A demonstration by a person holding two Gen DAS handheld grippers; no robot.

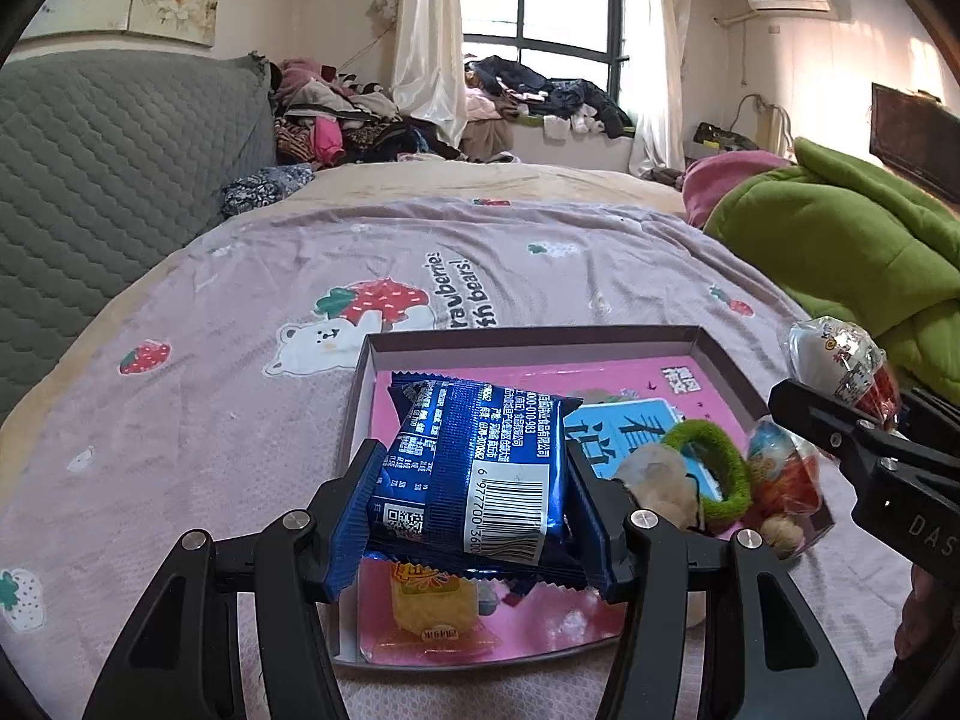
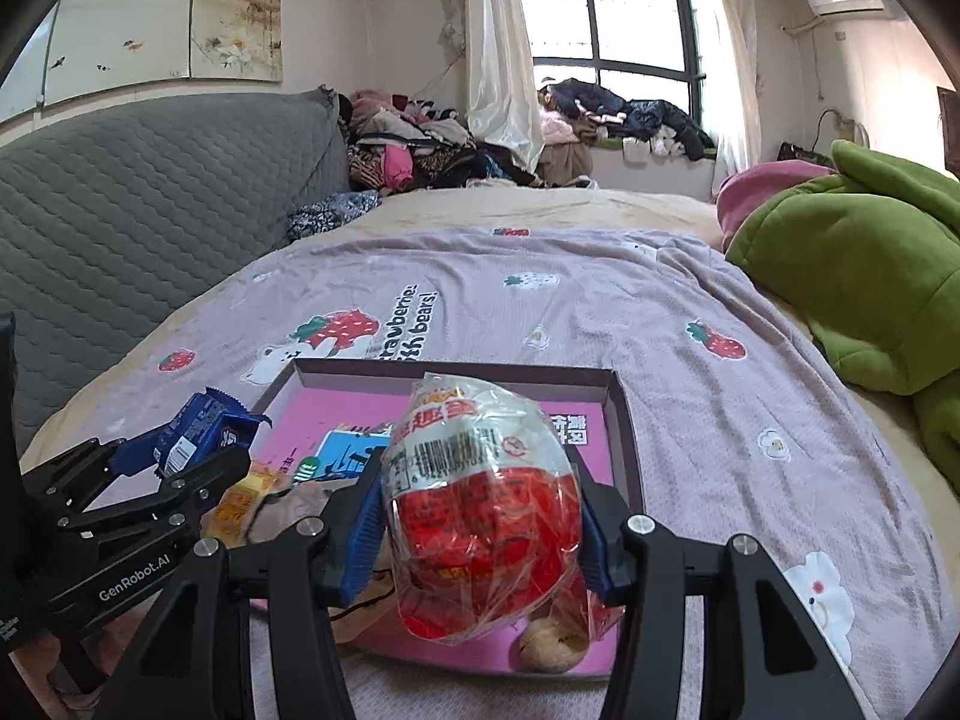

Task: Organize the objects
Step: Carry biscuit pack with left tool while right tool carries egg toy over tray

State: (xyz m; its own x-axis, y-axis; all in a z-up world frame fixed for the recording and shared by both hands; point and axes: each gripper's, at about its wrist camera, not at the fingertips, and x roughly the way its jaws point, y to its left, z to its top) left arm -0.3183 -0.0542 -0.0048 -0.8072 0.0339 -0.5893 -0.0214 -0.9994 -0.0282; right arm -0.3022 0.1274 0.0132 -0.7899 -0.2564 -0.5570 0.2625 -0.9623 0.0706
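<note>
My left gripper is shut on a blue snack packet and holds it above the near left part of a shallow pink-bottomed box on the bed. My right gripper is shut on a red and white egg-shaped treat in clear wrap, above the box's near right part. In the box lie a yellow wrapped sweet, a green hair ring, a pale fluffy thing and another wrapped egg. The left gripper with its packet also shows in the right wrist view.
The box sits on a mauve strawberry-and-bear bedspread. A grey quilted headboard is at the left. A green quilt is heaped at the right. Piles of clothes lie at the far end under the window.
</note>
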